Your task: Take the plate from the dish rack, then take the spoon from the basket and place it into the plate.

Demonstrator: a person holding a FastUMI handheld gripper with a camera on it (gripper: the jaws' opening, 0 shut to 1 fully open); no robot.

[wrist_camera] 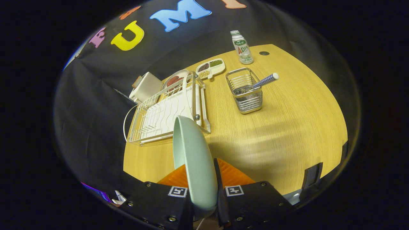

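- Gripping the plate (pixel 195 159) on edge, the gripper (pixel 204 188) has both fingers closed tight on its rim, one on each face, so the pale green plate stands upright between them and juts forward over the table (pixel 287 134).
- That edge-on hold looks like the natural way out of a slotted rack: the plate is in the air, clear of the wires, with its far rim just in front of the rack's near corner.
- The rack (pixel 163 111), white wire on a white tray, lies just beyond the plate, and another dish (pixel 174 80) leans at its far end.
- To put the plate down flat, my guess is the hold must tip over toward the bare wood on the right.
- The spoon (pixel 264 81) waits in the wire basket (pixel 245 92), striped handle sticking out and up to the right, well apart from the plate. That is the next pick, not yet touched.
- Farther back: a divided tray (pixel 211 67) of dry grains, a small bottle (pixel 241 48) standing upright, and a white boxy thing (pixel 145 89) beside the rack.
- The table is light wood-grain with a rounded far edge and a dark grommet (pixel 264 53) near the bottle; black cloth hangs behind as the booth's wall.
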